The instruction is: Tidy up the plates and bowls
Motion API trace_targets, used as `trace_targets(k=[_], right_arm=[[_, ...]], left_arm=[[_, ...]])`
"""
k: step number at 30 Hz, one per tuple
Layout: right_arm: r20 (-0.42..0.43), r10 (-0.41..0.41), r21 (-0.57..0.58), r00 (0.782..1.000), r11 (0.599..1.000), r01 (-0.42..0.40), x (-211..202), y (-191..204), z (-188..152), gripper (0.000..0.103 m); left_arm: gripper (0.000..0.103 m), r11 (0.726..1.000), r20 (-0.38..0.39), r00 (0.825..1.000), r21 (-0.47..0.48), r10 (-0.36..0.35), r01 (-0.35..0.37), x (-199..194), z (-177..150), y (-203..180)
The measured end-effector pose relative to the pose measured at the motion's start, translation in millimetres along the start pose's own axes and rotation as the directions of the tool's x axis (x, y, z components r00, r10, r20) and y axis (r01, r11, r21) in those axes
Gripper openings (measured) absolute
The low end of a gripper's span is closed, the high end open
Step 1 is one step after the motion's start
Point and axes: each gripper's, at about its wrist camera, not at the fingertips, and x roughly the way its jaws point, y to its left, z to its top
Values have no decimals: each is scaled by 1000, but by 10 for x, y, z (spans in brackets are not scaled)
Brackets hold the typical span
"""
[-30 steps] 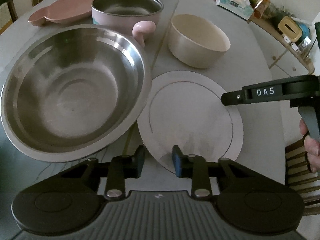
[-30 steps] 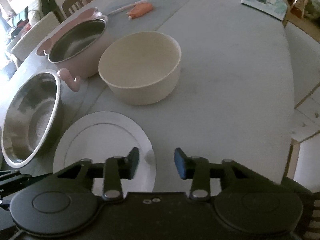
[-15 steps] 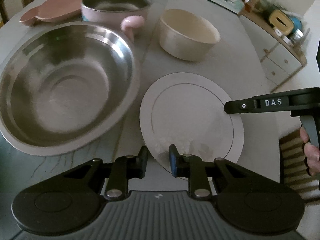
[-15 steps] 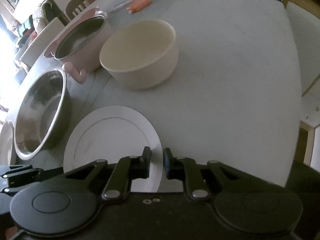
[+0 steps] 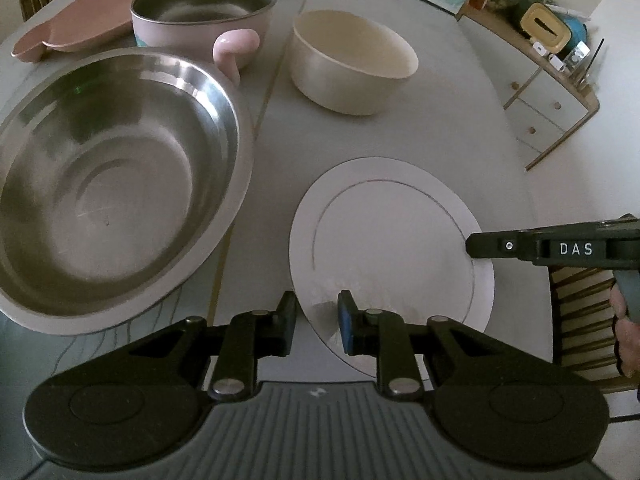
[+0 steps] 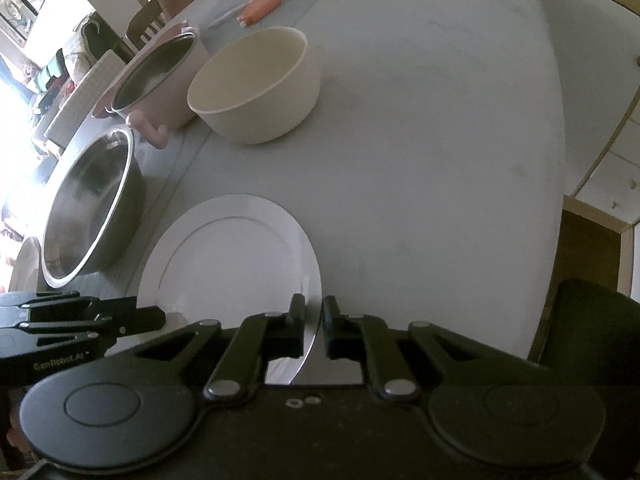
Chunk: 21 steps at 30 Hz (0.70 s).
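Fingers of the left gripper straddle the near rim of the flat white plate, contact unclear; right gripper has just closed, pinching the plate's right rim, contact point partly hidden. Left to right on the grey table: shiny steel bowl, pink pot, matte cream bowl.

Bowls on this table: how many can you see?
3. A big steel bowl on the left, a pink bowl with a handle behind it, and a cream bowl to the right of the pink one. More may lie outside the views.
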Motion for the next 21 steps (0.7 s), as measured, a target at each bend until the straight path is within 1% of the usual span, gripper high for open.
trace_targets(k=[2, 5, 13, 21], right_arm=[[4, 7, 13, 1000, 1000, -7, 12, -8, -26, 13], [21, 1, 25, 1000, 1000, -2, -15, -8, -71, 13], [27, 13, 90, 1000, 996, -16, -125, -29, -370, 11], [42, 0, 107, 999, 994, -4, -290, 144, -634, 11]], left_arm=[[20, 1000, 0, 1000, 11, 12, -12, -3, 14, -39], [18, 1000, -4, 1000, 14, 14, -14, -16, 1, -54], [16, 999, 0, 1000, 32, -15, 15, -121, -163, -26], [16, 999, 13, 1000, 46, -13, 12, -313, -351, 4]])
